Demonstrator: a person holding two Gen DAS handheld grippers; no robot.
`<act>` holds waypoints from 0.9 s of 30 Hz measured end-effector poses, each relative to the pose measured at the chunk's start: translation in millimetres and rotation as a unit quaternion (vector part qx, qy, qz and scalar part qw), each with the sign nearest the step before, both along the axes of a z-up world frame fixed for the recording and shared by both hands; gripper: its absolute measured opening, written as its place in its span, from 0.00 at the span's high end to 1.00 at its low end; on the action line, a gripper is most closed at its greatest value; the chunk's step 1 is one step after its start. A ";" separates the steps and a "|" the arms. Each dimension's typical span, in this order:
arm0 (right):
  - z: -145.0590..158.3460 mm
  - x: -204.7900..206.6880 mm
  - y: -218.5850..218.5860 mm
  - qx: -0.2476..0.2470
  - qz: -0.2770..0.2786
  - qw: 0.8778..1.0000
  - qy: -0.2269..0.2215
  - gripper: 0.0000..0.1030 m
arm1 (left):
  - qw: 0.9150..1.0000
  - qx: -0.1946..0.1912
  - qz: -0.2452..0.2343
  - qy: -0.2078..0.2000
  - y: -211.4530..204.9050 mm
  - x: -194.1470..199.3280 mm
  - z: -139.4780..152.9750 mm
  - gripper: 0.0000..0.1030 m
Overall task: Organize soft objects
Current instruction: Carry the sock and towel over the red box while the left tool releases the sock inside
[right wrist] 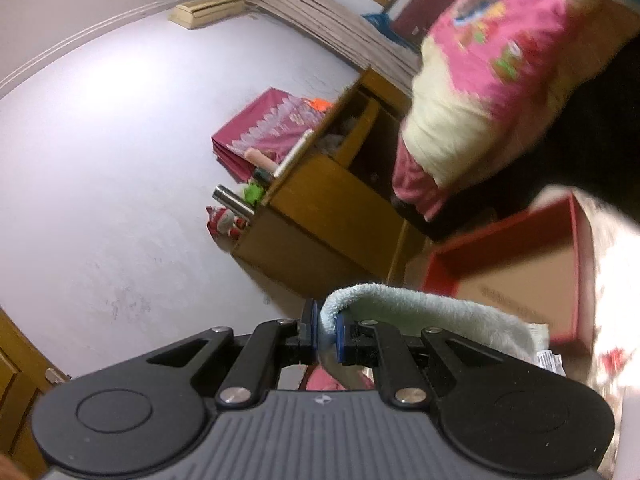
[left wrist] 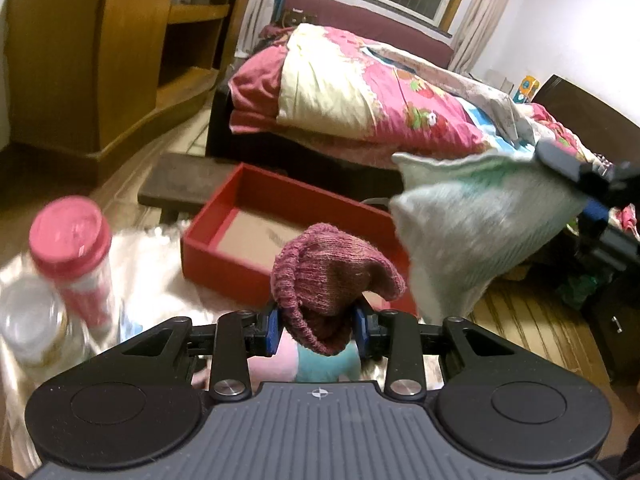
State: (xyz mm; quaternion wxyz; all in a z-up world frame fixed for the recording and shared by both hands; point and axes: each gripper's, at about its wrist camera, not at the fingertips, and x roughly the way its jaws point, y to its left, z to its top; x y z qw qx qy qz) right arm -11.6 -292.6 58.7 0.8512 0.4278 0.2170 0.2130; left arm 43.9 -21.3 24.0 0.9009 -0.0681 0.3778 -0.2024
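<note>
My left gripper is shut on a maroon knitted sock, which bulges up between the blue pads. My right gripper is shut on a pale green towel. In the left wrist view the same towel hangs in the air at the right, held by the right gripper, above the right end of an open red box with a bare cardboard floor. The red box also shows in the right wrist view, tilted, just beyond the towel.
A pink-lidded tumbler and a clear jar stand at the left on a shiny white cover. A pink and teal soft thing lies under the left gripper. Behind are a bed with a pink quilt and a wooden cabinet.
</note>
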 end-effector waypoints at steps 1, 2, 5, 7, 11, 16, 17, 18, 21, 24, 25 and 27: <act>6.0 5.1 -0.9 -0.003 -0.004 1.000 -0.007 1.00 | 1.000 0.003 0.002 -0.003 -2.0 6.6 2.8 0.66; 14.3 11.1 -2.4 -0.005 -0.009 1.000 -0.016 1.00 | 1.000 0.007 0.003 -0.009 -3.9 13.8 6.1 0.66; 34.7 23.9 -5.7 -0.014 -0.016 0.999 -0.040 1.00 | 1.000 0.013 0.009 -0.017 -8.7 35.3 14.5 0.66; 46.8 33.3 -5.6 -0.029 -0.020 0.998 -0.052 1.00 | 0.999 0.021 0.013 -0.020 -14.8 52.5 18.1 0.66; 51.4 54.5 -6.5 -0.052 -0.027 0.997 -0.051 1.00 | 0.999 0.043 0.016 -0.022 -29.1 83.1 18.9 0.66; 56.8 84.5 -12.2 -0.077 -0.041 0.995 -0.046 1.00 | 0.998 0.062 0.011 -0.026 -45.9 115.9 29.1 0.66; 59.8 89.3 -13.1 -0.087 -0.043 0.994 -0.047 1.00 | 0.997 0.065 0.013 -0.027 -47.6 120.5 31.2 0.65; 62.4 92.8 -12.7 -0.099 -0.044 0.993 -0.047 1.00 | 0.997 0.070 0.012 -0.027 -49.8 125.1 32.8 0.65; 66.9 103.1 -11.3 -0.128 -0.048 0.990 -0.045 1.00 | 0.996 0.080 0.016 -0.021 -55.9 139.3 33.0 0.65; 66.2 113.5 -11.0 -0.144 -0.048 0.988 -0.039 1.00 | 0.996 0.089 0.017 -0.012 -61.8 152.3 30.7 0.65; 64.6 117.4 -10.4 -0.151 -0.050 0.987 -0.033 1.00 | 0.995 0.094 0.018 -0.008 -63.7 156.9 28.3 0.64; 59.2 124.1 -7.6 -0.165 -0.049 0.985 -0.018 1.00 | 0.994 0.106 0.021 0.001 -67.3 165.5 20.4 0.64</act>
